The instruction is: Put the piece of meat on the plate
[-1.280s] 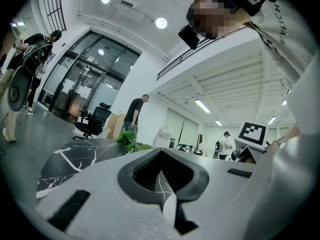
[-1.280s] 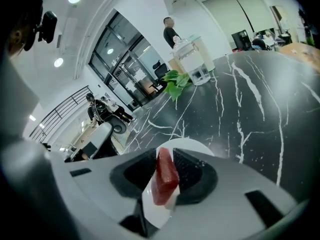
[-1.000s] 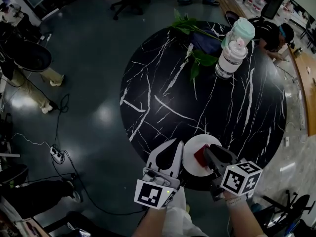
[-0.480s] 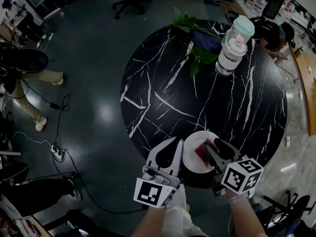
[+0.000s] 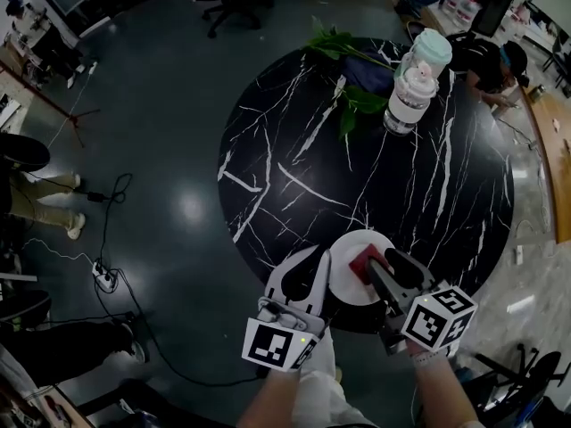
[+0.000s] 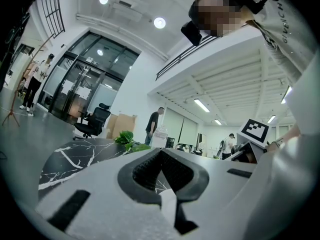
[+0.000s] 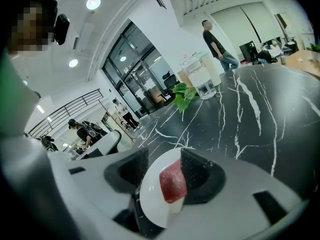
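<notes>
Lying on the white plate point(image 5: 344, 282), low and just right of centre in the head view: the piece of meat point(image 5: 363, 263), red, flat, toward the plate's right side. Looks already delivered, judging by that flat rest on the white.

Framed in the right gripper view by the right gripper point(image 7: 165, 164), jaws opening and by now spread wide. Meat between them, clear of the left pad and at most brushing the right one; no squeeze to be seen. Reads as a release. Tilted down over the plate's near edge, apparently to let the meat settle rather than drag it off.

Parked just left of the plate: the left gripper point(image 5: 321, 259), jaws closed tip to tip on nothing. Held level and aside, probably for want of any part in a one-tool job.

Set near the lower rim of the round black marble table point(image 5: 294, 150), that plate, within easy reach. Farther off, toward the upper right of the tabletop: a clear jar point(image 5: 415, 83) with a mint lid and leafy green sprigs point(image 5: 343, 56), well apart from the work.

Left to do, most likely: draw the right gripper back without nudging the meat.
</notes>
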Demonstrator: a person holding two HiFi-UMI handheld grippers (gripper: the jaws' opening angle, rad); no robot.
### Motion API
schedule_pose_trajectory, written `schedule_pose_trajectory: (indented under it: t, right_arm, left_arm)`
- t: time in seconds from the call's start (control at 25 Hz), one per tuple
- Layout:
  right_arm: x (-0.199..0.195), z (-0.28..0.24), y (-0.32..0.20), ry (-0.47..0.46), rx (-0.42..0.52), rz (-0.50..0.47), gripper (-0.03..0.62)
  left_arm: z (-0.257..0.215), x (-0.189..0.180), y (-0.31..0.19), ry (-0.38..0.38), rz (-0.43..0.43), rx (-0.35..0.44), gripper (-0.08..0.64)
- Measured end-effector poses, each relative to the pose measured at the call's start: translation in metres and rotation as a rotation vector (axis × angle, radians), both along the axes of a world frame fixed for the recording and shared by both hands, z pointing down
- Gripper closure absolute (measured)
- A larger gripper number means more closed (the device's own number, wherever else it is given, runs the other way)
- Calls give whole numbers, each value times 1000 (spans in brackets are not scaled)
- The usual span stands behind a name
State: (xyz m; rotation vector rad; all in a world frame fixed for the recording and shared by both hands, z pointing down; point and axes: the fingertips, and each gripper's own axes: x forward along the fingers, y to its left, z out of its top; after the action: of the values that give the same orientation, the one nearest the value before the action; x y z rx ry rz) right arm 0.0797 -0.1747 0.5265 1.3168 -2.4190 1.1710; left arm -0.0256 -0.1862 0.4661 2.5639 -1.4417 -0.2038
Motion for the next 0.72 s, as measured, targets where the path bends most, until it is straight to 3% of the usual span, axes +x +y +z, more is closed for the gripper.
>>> schedule_pose_trajectory:
  t: [0.24,0.44,0.72]
  right_arm:
    - [-7,-24,14,8,63,-67,415]
    - [-15,-48,28,65,144,-127,530]
    - [-15,-70,40,62,176,-132,566]
  left_arm:
    - [-15,6,7,0,11,17,552]
    - [-30,11,13,-3,25,31,552]
    - [-51,12,21,-15,34,44,552]
